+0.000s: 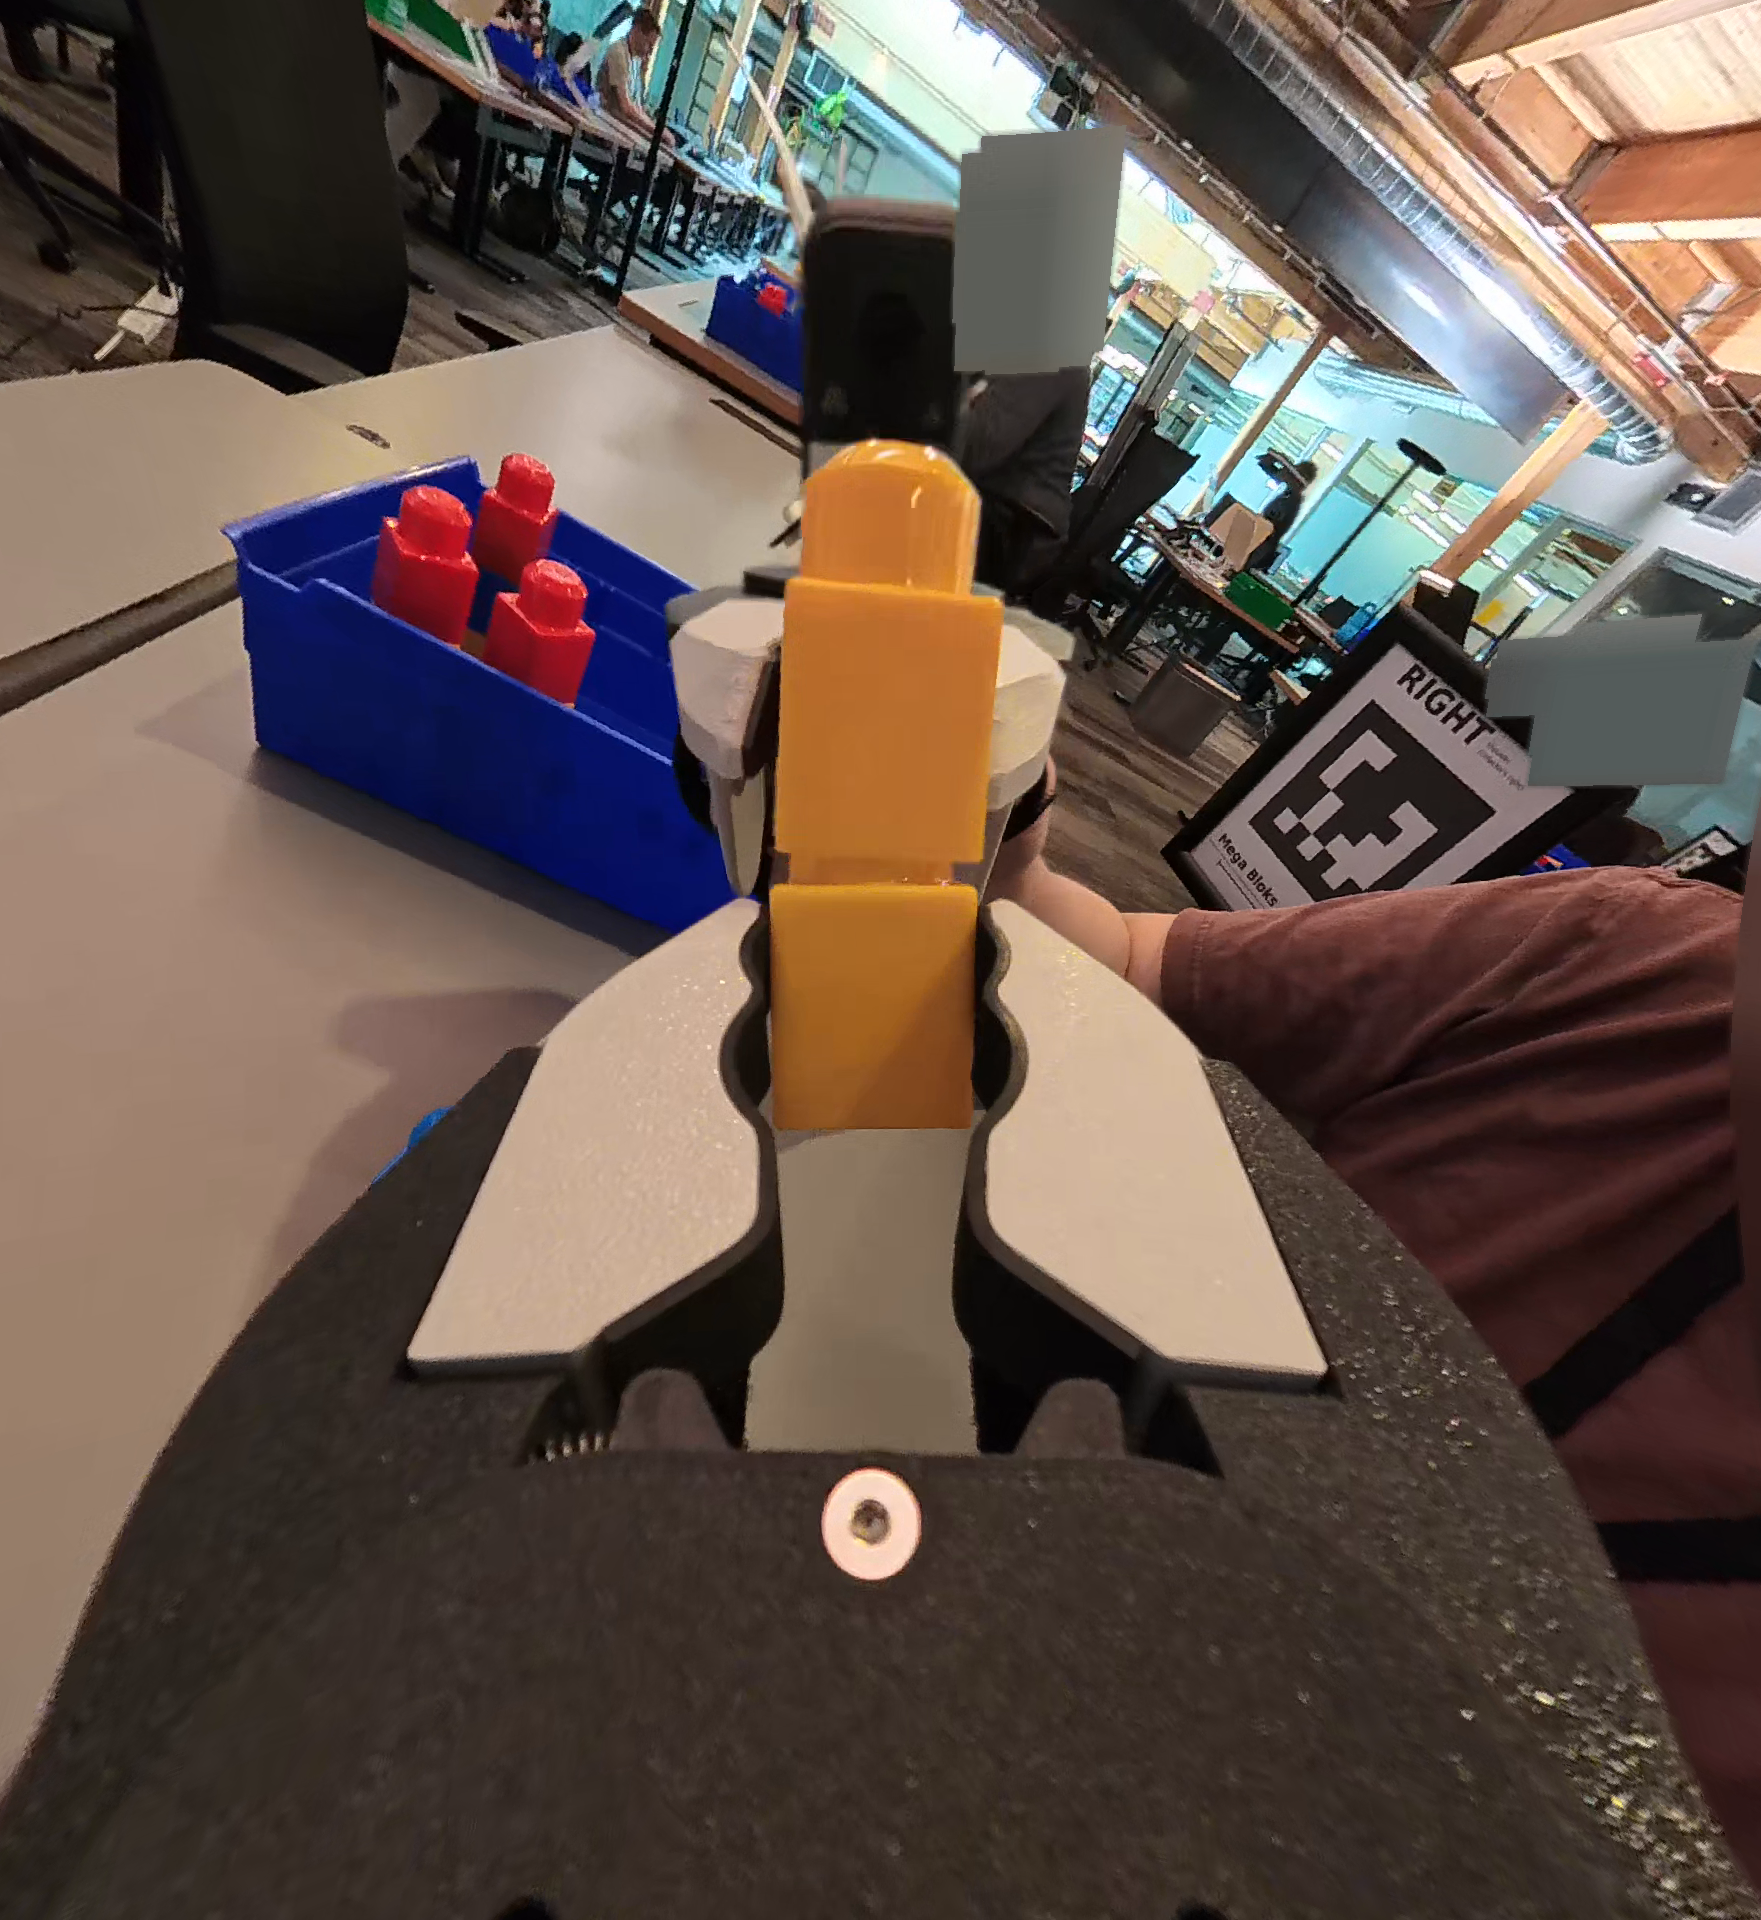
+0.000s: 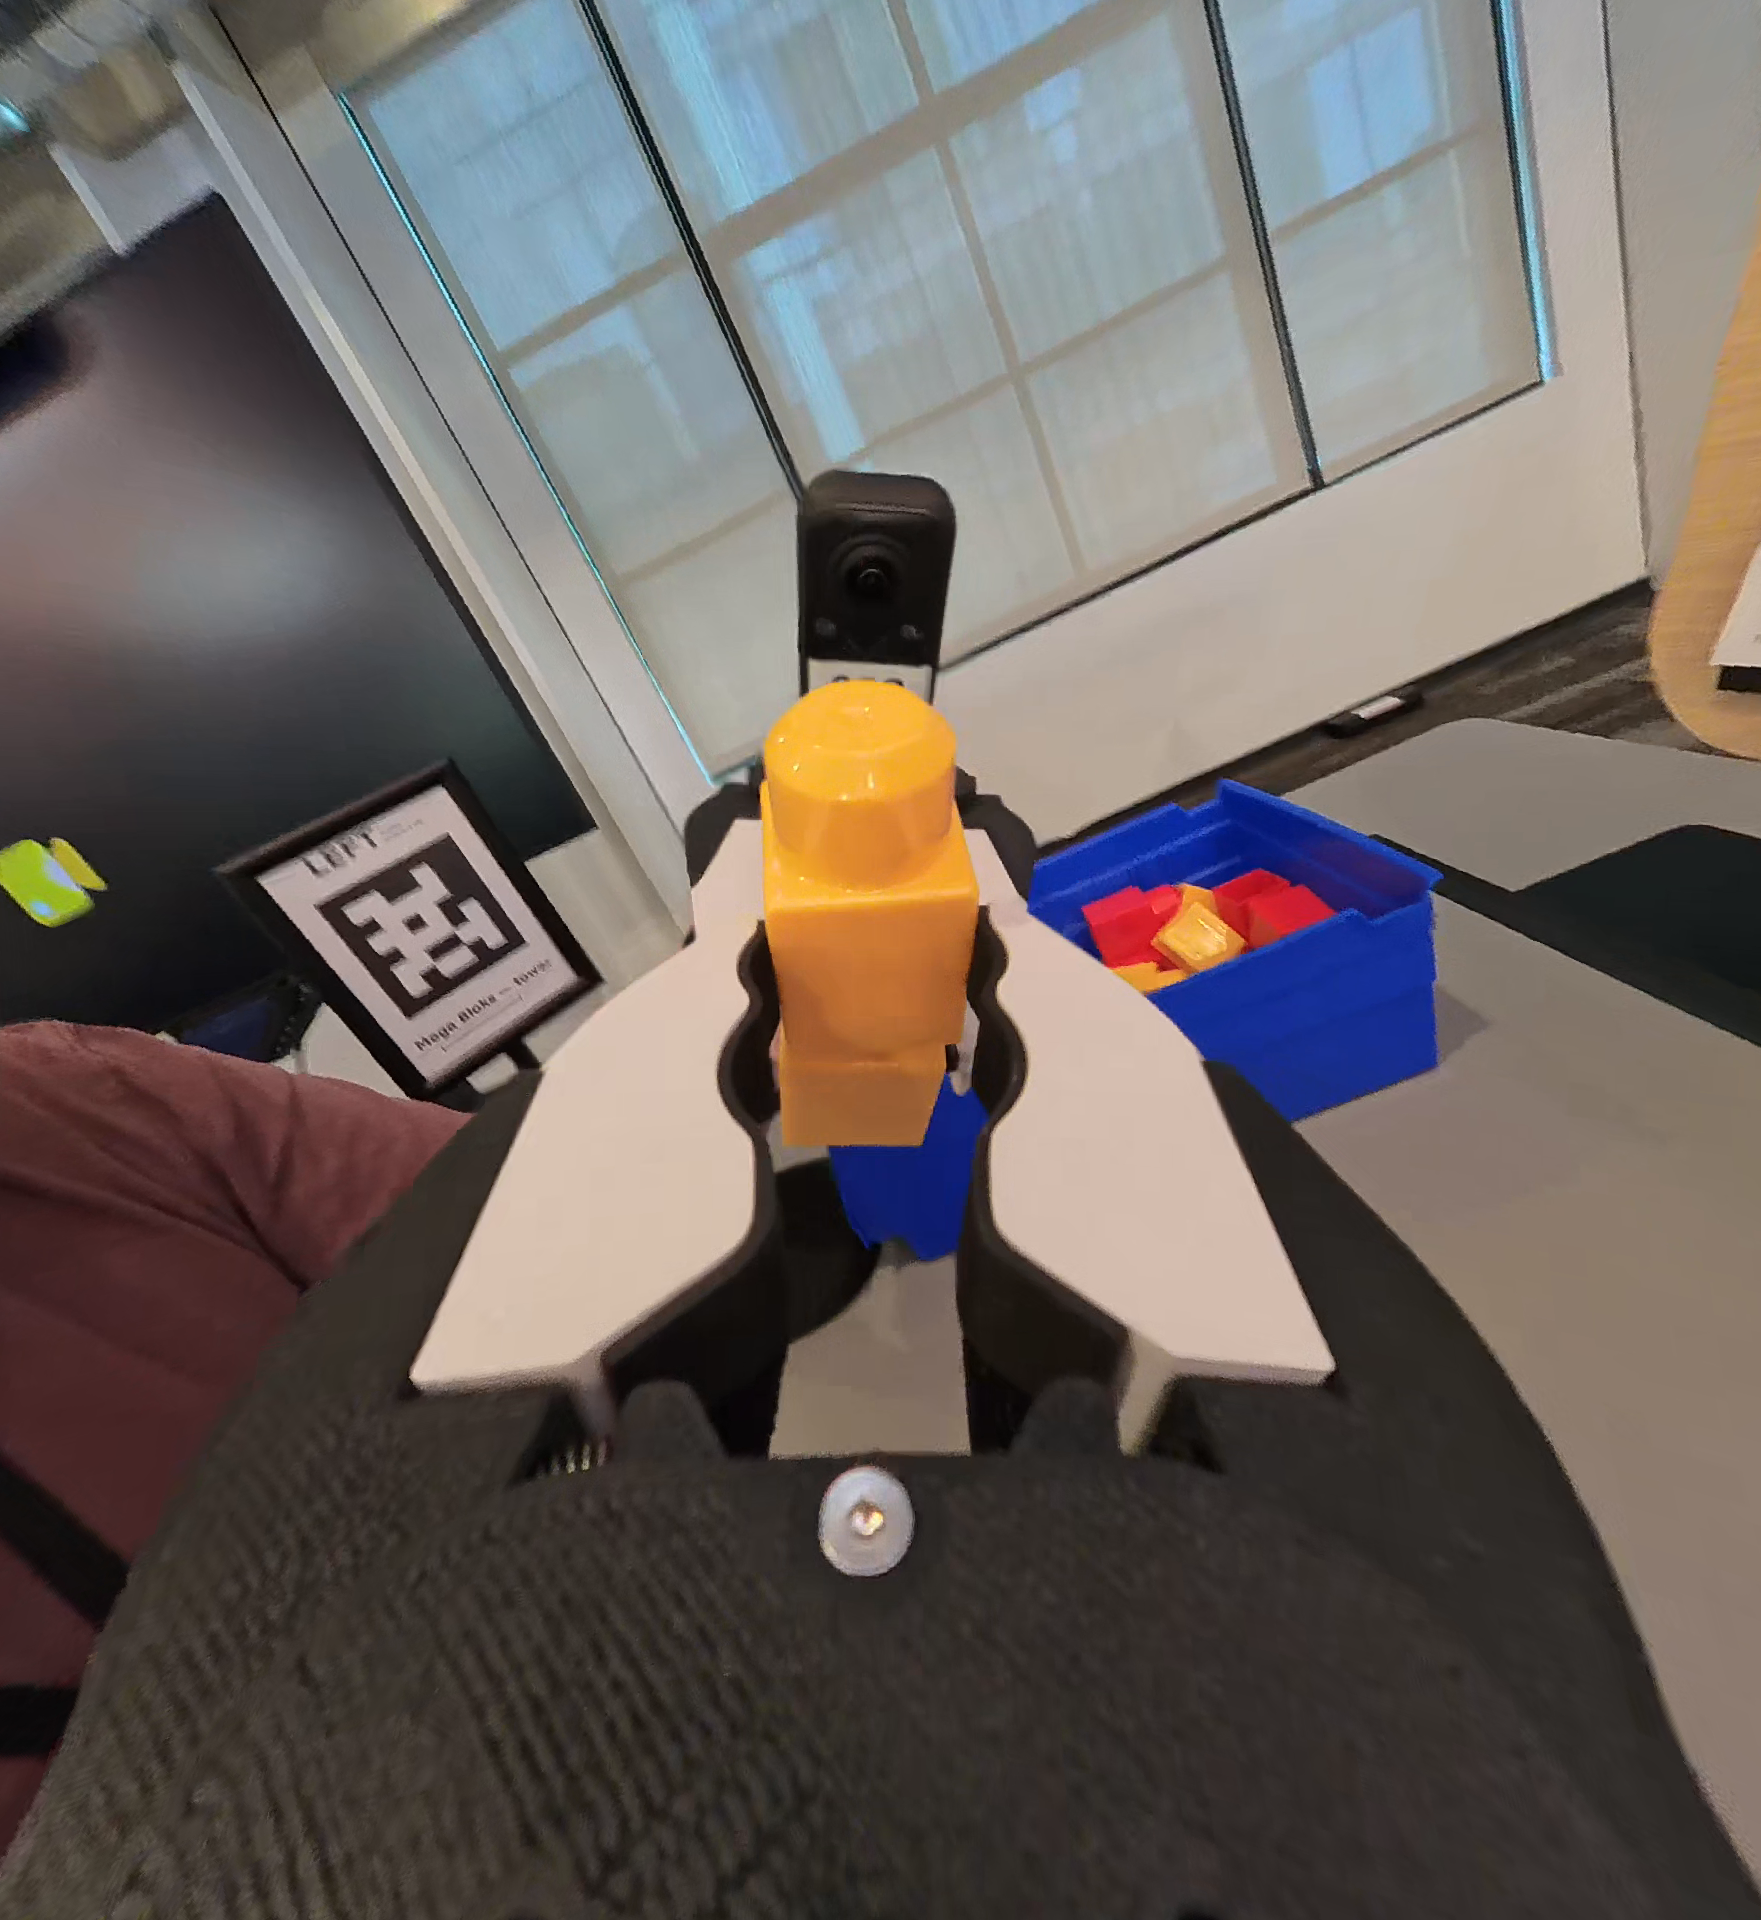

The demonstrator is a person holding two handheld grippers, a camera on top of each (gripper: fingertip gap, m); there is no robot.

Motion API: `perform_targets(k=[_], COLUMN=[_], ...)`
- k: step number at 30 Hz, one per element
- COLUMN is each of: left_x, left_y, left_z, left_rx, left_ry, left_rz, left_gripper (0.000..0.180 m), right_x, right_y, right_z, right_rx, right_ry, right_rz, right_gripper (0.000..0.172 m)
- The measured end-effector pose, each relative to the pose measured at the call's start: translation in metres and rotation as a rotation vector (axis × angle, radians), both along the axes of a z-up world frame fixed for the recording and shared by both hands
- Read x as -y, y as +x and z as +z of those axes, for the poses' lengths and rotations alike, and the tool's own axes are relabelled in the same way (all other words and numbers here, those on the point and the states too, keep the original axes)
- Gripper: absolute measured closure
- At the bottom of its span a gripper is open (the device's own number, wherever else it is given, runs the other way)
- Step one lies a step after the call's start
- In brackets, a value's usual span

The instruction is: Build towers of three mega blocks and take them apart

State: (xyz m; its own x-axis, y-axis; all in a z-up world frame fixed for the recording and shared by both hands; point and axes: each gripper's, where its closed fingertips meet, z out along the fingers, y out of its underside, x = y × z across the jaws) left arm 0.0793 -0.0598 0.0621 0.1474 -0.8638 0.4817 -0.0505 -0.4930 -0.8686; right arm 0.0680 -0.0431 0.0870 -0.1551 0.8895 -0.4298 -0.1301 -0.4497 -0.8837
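Note:
Two yellow blocks are stacked in the air above the grey table [image 1: 128,935]. My left gripper [image 1: 871,977] is shut on the lower yellow block [image 1: 868,1008]. My right gripper [image 1: 881,727] faces it from the far side and is shut on the upper yellow block [image 1: 886,717]. A thin gap with the stud showing lies between the two blocks. In the right wrist view my right gripper [image 2: 865,997] flanks the upper yellow block [image 2: 865,925], with the lower yellow block [image 2: 855,1091] under it. A blue piece [image 2: 907,1184] shows below; I cannot tell whether it is joined.
A blue bin [image 1: 460,727] holding three red blocks [image 1: 481,582] stands on the table to the left. Another blue bin [image 2: 1302,1018] holds red and yellow blocks [image 2: 1198,925]. Framed marker signs [image 1: 1375,790] [image 2: 419,935] stand nearby. A person's maroon sleeve [image 1: 1427,1091] is close. Less than 4 cm separates the two grippers' tips.

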Motion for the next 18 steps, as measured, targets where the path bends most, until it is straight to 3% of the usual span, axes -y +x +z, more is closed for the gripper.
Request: perform_targets(k=[6, 14, 18], left_x=[0.0, 0.002, 0.007], left_y=[-0.001, -0.001, 0.0], left_z=[0.0, -0.01, -0.014], left_rx=[-0.012, -0.137, -0.175], left_ry=[0.011, 0.065, 0.093], left_rz=[0.011, 0.024, -0.011], left_gripper=[0.145, 0.145, 0.143], right_x=[0.0, 0.006, 0.01], right_y=[-0.002, -0.005, -0.005], right_z=[0.0, -0.01, -0.009], right_rx=[-0.083, 0.088, 0.09], right_ry=[-0.064, 0.066, 0.09], right_rz=[0.03, 0.023, 0.037], right_gripper=[0.136, 0.136, 0.136])
